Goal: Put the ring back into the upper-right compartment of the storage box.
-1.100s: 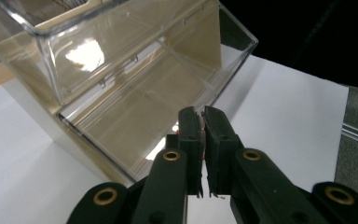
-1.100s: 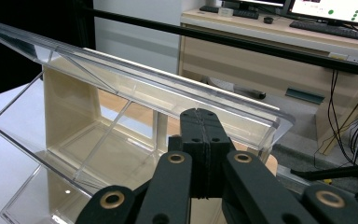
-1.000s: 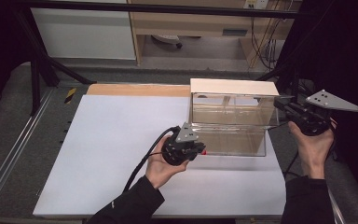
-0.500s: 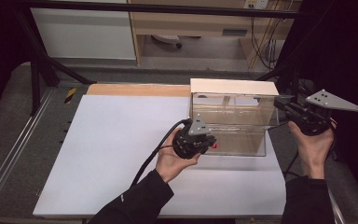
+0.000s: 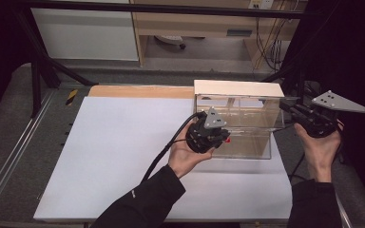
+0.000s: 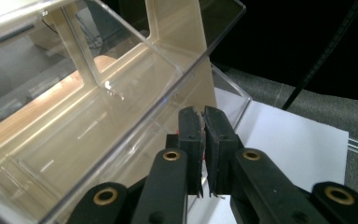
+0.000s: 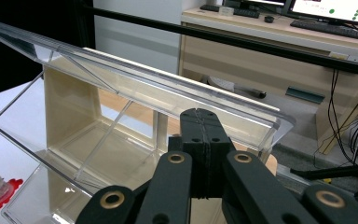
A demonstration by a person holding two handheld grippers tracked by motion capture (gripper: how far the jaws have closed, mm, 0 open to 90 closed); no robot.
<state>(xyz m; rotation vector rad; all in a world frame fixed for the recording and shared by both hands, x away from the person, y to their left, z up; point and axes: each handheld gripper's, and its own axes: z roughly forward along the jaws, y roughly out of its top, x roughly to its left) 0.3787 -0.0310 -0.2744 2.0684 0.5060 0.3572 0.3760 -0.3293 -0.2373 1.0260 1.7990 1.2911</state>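
As the left gripper, clenched on a small red-tipped item, has risen toward the clear box at the table's right, insertion appears imminent; the right gripper stays clenched at the box's right edge.

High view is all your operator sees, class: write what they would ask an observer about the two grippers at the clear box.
Operator: Is the right gripper open?
Observer: No. Its own view shows the pads pressed flat together, with nothing between them.
Operator: And the left gripper?
Observer: Shut too, its tips close beside the clear box.
Operator: How does the lid sit?
Observer: It slants up, with its corner just beyond the right gripper's tips.
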